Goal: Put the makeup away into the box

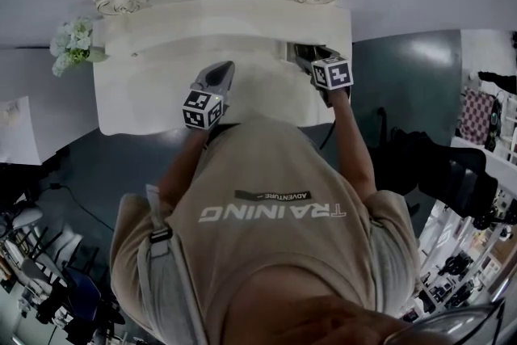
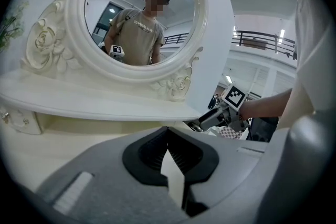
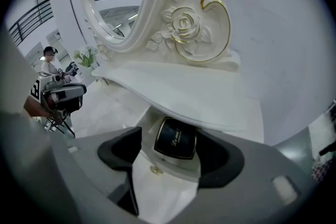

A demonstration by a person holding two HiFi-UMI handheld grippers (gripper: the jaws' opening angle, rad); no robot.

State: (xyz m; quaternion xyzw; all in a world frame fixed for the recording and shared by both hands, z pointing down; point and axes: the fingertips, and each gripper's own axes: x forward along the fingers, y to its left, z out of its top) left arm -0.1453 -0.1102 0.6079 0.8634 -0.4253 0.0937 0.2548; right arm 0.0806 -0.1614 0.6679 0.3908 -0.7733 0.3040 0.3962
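Fingers (image 3: 223, 162) of the right gripper (image 3: 173, 140) stand wide apart, astride a flat, square black makeup compact with a gold rim and gold script on its lid (image 3: 176, 136). The pad at picture right is just beside the case, the one at picture left is clear of it, and nothing is clamped. The compact sits at frame centre, tucked under the overhanging white shelf (image 3: 199, 99) and tilted, resting in or on a small white compartment with a gold knob (image 3: 173, 178). Whether that is the box meant I cannot tell. The left gripper (image 2: 168, 131) hangs over the white dressing table (image 1: 153, 93) at lower centre of its own view, tips together and empty. I judge the step as either taking the compact or leaving it here. For a grasp, shift the jaws toward picture right until the case is centred, so both pads meet its straight edges squarely. Close slowly, because the glossy lid looks slippery and the tilt could make it skate. Either way, draw back along the jaws' own line and stay low, clear of the shelf edge above.
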